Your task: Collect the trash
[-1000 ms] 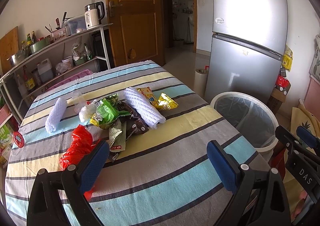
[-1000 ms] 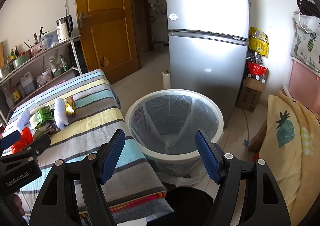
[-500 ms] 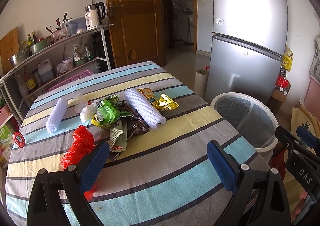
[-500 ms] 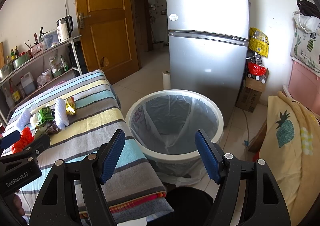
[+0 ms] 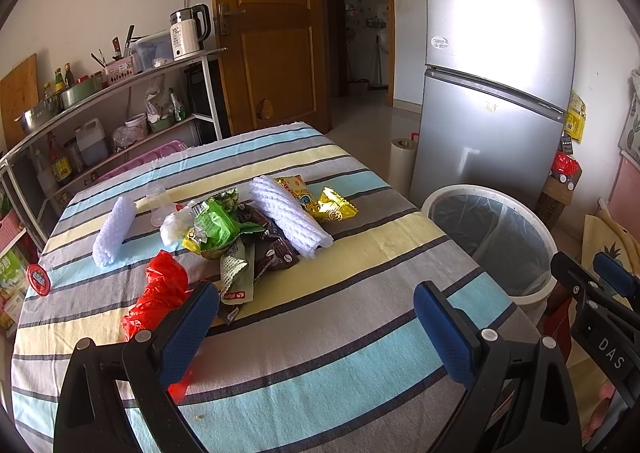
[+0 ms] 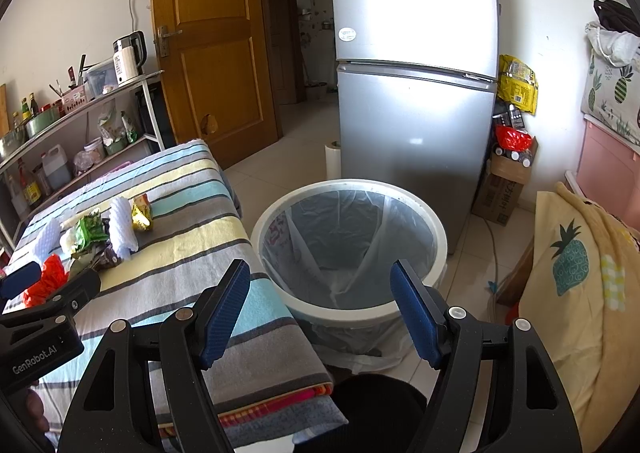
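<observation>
A pile of trash lies mid-table on the striped cloth (image 5: 320, 333): a green wrapper (image 5: 214, 227), brown wrappers (image 5: 276, 249), yellow wrappers (image 5: 324, 201), a red plastic bag (image 5: 160, 297), and two white foam nets (image 5: 290, 217) (image 5: 114, 229). My left gripper (image 5: 316, 329) is open and empty, above the table short of the pile. My right gripper (image 6: 320, 309) is open and empty, over the table's edge beside the white bin (image 6: 436, 237) lined with a clear bag. The pile also shows in the right wrist view (image 6: 96, 233).
The bin also shows in the left wrist view (image 5: 548, 237), on the floor right of the table. A silver fridge (image 6: 416, 65) stands behind it. A metal shelf (image 5: 120, 81) with a kettle and bottles stands to the left. A yellow pineapple cloth (image 6: 572, 285) lies at right.
</observation>
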### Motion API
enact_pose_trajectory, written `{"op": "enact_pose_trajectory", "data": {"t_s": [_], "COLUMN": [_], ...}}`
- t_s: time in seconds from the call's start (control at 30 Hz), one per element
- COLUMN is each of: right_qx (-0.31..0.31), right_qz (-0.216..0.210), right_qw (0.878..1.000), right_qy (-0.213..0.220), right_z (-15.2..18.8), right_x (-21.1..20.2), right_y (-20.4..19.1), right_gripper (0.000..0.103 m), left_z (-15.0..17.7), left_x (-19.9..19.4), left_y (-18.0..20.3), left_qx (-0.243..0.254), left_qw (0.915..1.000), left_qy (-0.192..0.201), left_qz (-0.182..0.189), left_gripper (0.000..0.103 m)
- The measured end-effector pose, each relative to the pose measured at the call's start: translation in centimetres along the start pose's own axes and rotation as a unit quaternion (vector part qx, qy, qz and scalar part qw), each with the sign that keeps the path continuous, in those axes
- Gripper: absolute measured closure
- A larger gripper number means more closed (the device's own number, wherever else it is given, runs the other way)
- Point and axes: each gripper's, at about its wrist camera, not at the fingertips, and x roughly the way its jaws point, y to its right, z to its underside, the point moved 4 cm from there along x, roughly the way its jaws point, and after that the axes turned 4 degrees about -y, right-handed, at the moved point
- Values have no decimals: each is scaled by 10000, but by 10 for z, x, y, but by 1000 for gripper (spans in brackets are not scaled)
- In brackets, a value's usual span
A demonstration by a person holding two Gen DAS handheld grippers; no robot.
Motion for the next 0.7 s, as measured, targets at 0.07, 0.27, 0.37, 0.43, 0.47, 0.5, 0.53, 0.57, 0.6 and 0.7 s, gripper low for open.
{"op": "enact_pose_trajectory", "data": {"t_s": [0.07,0.27,0.37,0.43,0.47,0.5,0.53,0.57,0.6,0.7], "right_qx": [2,-3,3,2,1,2,0,0,5,4], "right_qz": [2,-3,-4,3,-4,-3,-1,-1,-2,1], "right_qw": [10000,10000,10000,10000,10000,10000,10000,10000,10000,10000], "right_qy": [1,2,1,-3,2,2,2,1,0,1], "right_z": [0,0,0,0,0,0,0,0,0,0], "right_x": [0,0,0,0,0,0,0,0,0,0], "right_y": [0,0,0,0,0,0,0,0,0,0], "right_gripper": [30,30,30,30,30,30,30,30,30,30], "left_z": [0,0,0,0,0,0,0,0,0,1], "left_x": [0,0,-1,-1,-1,-1,-1,-1,-1,-2], "left_y": [0,0,0,0,0,0,0,0,0,0], "left_qx": [4,-1,2,8,7,7,3,1,9,9], "left_qw": [10000,10000,10000,10000,10000,10000,10000,10000,10000,10000], "left_qy": [0,-1,6,9,7,5,8,7,3,4], "left_qz": [-1,1,-8,-12,-13,-12,-9,-8,-14,-18], "left_gripper": [4,4,4,4,4,4,4,4,4,4]}}
